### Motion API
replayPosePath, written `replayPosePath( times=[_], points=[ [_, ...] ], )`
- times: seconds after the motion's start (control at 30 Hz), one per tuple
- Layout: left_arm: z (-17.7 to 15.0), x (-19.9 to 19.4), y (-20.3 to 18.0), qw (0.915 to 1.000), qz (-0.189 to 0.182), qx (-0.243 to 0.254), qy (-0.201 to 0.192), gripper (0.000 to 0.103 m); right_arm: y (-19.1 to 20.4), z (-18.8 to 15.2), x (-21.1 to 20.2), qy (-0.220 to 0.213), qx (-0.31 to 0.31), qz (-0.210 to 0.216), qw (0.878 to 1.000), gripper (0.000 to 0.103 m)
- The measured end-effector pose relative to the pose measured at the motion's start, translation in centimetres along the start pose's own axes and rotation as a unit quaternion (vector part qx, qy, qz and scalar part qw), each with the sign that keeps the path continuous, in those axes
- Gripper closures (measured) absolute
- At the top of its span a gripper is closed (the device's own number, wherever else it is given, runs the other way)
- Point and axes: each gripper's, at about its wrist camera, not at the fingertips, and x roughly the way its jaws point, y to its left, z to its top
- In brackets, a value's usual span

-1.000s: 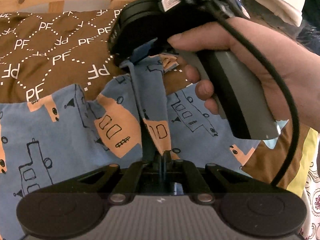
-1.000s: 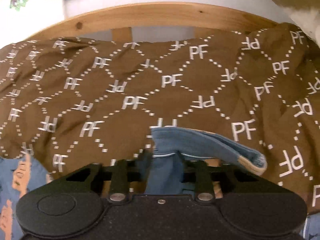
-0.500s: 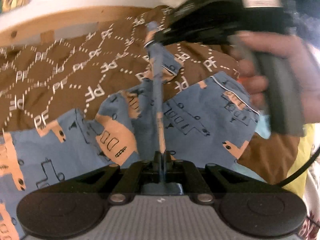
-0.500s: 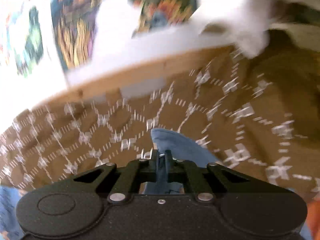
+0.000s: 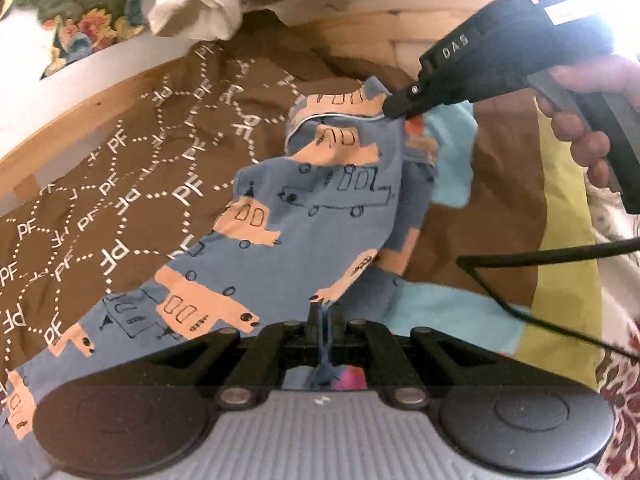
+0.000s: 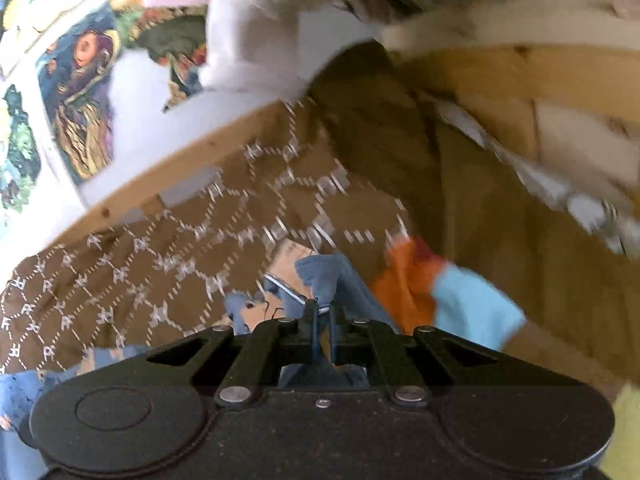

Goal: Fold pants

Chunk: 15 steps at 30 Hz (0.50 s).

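We see the blue cotton pants printed with orange buses (image 5: 320,208) lifted above the brown quilted bedspread with white PF lettering (image 5: 120,184), stretched between both tools. The left gripper (image 5: 322,316) is clenched on one fabric edge nearest us; the right gripper (image 5: 394,110) pinches the piped hem farther across the bedspread, its fingers (image 6: 310,312) closed on cloth.

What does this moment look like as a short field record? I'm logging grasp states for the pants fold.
garment: blue pants with orange vehicle print, partly lifted
left claw: shut on a pants edge
right claw: shut on another pants edge, held higher in the left wrist view
surface: brown PF-patterned bedspread
nearby: light blue and orange cloth beside the pants
right view: motion-blurred
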Motion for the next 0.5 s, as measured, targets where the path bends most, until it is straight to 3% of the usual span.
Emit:
replayPosePath(
  times=[0.13,0.2,0.37,0.47,0.5],
  points=[
    [-0.2,0.1,-0.2,0.9999,-0.003,0.004,0.009,0.101,-0.7,-1.9,0.3,0.017,-0.004,-0.007,1.0,0.096],
    [-0.3,0.0,-0.1,0.9999,-0.004,0.003,0.012,0.101,-1.0,-2.3,0.4,0.024,0.004,-0.003,1.0,0.079],
    [-0.3,0.3,-0.1,0.9998,-0.002,0.002,0.018,0.101,-2.0,-2.1,0.5,0.023,0.034,0.018,0.999,0.063],
    [-0.3,0.4,-0.1,0.9998,-0.002,-0.001,0.02,0.101,-2.4,-1.7,0.5,0.014,0.042,0.01,0.999,0.065],
    [-0.3,0.4,-0.1,0.9998,-0.003,-0.002,0.02,0.101,-2.4,-1.6,0.5,0.012,0.04,0.004,0.999,0.073]
  ],
)
